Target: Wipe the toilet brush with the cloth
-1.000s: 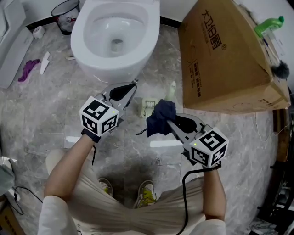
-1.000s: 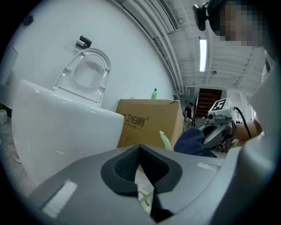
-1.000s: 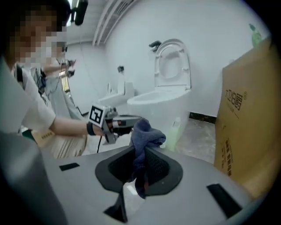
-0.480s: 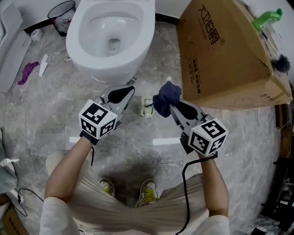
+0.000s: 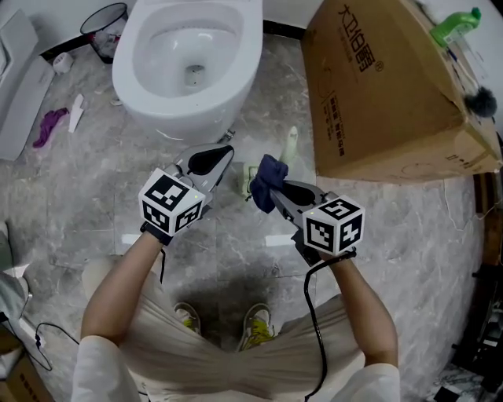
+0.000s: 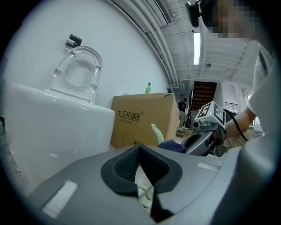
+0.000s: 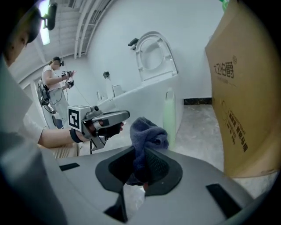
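1. Head view: a person stands on a grey marble floor (image 5: pixel 71 196) facing a white toilet (image 5: pixel 189 110), with a large cardboard box (image 5: pixel 385 94) to its right. The left gripper (image 5: pixel 225 151) points at the foot of the toilet, its jaws together with nothing in them. The right gripper (image 5: pixel 275 188) is clamped on a bunched dark blue cloth (image 5: pixel 266 177). The toilet brush (image 5: pixel 291 147) shows as a pale green handle just beyond the cloth, between the toilet and the box. Its lower part is hidden behind the cloth. A green bottle (image 5: pixel 454 25) sits on the box, and a waste bin (image 5: pixel 108 23) stands to the left of the toilet.

2. Left gripper view: the jaws meet pad to pad and hold nothing. Past their tips the curved top of the brush handle rises in front of the box. The cloth is just to its right, held in the right gripper. The toilet bowl fills the left side, with its seat raised.

3. Right gripper view: the jaws pinch the cloth, which bulges up above the pads. The brush handle stands upright just behind the cloth and to its right. Whether the two touch cannot be told. The left gripper is off to the left, closed and well apart from the cloth.
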Action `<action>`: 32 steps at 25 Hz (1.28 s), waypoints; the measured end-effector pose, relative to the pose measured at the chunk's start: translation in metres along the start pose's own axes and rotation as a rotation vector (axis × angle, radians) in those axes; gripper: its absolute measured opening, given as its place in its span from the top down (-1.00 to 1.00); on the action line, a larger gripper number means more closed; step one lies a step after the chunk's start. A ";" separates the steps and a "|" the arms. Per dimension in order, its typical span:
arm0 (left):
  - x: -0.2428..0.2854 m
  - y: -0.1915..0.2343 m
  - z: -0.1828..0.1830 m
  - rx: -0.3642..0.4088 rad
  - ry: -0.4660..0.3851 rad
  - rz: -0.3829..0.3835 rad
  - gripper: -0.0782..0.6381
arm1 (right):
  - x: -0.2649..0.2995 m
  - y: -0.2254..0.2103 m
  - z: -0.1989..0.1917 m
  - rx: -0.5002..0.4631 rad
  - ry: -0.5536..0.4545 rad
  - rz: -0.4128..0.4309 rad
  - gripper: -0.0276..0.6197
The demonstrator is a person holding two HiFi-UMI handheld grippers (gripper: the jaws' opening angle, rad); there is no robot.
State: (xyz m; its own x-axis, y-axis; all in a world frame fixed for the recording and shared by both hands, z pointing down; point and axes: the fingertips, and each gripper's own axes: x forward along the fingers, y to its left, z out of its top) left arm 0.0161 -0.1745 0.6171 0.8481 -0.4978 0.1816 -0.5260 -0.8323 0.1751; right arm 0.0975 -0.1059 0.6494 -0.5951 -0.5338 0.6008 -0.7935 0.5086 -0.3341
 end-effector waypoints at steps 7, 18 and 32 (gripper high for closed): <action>-0.003 0.003 -0.005 -0.013 0.005 0.006 0.79 | 0.011 0.004 -0.038 0.075 0.162 0.050 0.74; -0.010 -0.001 -0.004 -0.028 0.005 -0.009 0.79 | -0.055 0.024 0.021 0.029 -0.079 0.089 0.74; -0.021 -0.015 0.010 0.071 -0.022 -0.009 0.79 | -0.017 -0.022 0.003 -0.059 0.020 -0.120 0.74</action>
State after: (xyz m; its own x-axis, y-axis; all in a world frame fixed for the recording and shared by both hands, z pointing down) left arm 0.0065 -0.1538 0.6007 0.8544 -0.4945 0.1593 -0.5130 -0.8516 0.1076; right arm 0.1243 -0.1099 0.6439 -0.4934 -0.5799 0.6483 -0.8496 0.4811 -0.2163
